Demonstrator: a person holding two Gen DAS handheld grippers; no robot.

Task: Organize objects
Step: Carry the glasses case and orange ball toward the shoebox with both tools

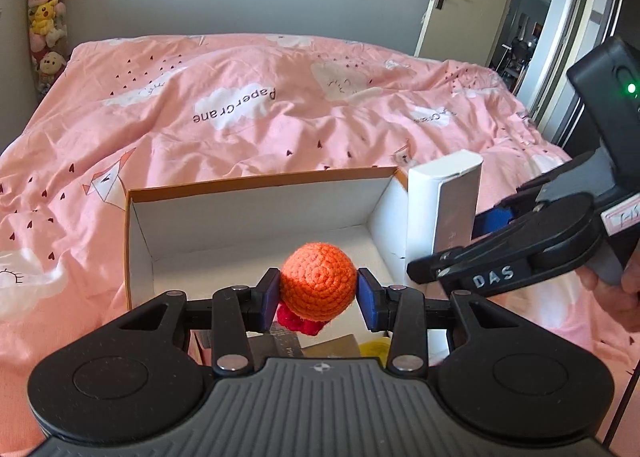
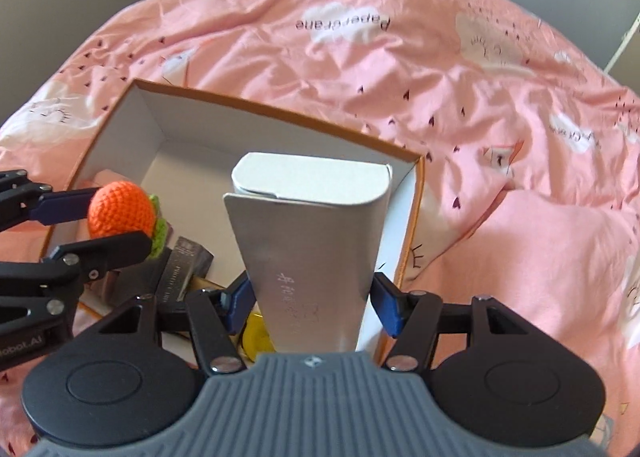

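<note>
We are holding two things over the open cardboard box (image 1: 256, 217), which is sitting on the pink bedspread (image 1: 240, 105). Our left gripper (image 1: 318, 299) is pinching a crocheted orange toy (image 1: 318, 284) between its blue pads (image 1: 269, 299), the jaws standing only as wide as the toy; it is hanging above the box's near end (from the right wrist view a green crocheted edge is showing behind the orange). Our right gripper (image 2: 312, 307) is clamping a tall white carton (image 2: 310, 233) by its lower part, upright, over the box's right side near the right wall. Below the toy, dark flat items (image 2: 184, 269) and something yellow (image 2: 256, 337) are lying in the box's near end, too hidden to name.
</note>
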